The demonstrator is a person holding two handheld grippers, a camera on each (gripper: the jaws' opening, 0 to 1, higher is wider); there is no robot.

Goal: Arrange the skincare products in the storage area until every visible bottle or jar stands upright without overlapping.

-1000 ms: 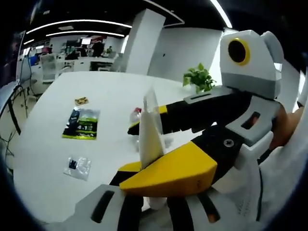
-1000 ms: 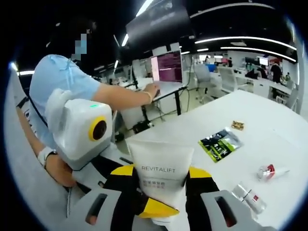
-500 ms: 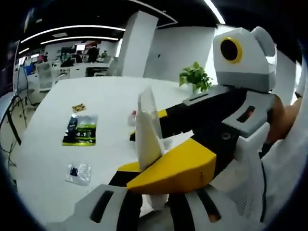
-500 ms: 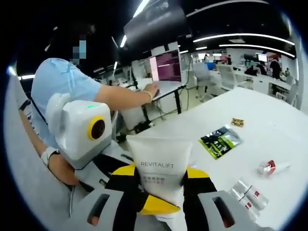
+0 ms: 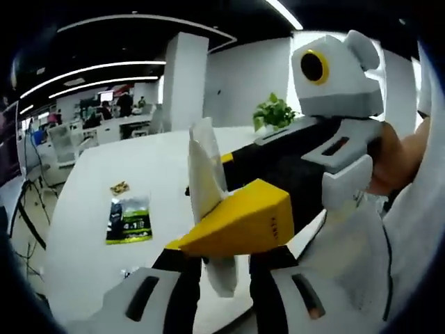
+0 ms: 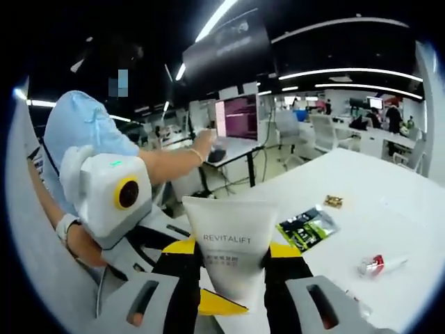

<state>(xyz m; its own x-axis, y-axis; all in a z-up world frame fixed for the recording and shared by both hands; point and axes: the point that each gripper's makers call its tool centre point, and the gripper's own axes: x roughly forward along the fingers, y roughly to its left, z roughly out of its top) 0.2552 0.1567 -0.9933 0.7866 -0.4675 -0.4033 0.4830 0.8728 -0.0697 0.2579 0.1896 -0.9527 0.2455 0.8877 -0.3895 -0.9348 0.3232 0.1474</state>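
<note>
A white squeeze tube printed REVITALIFT is held up above the white table. My right gripper is shut on it, with a yellow-padded jaw against each side edge. In the left gripper view the tube shows edge-on, and the right gripper reaches in from the right. Its lower end hangs between the jaws of my left gripper, which looks shut on it. A small red and white tube lies flat on the table.
A green and black sachet and a small gold item lie on the table. A potted plant stands at its far edge. A person in a blue shirt reaches towards a monitor.
Both grippers and the tube have risen and tilted together, so the table sits lower in both views. The person's hand has lifted towards the monitor.
</note>
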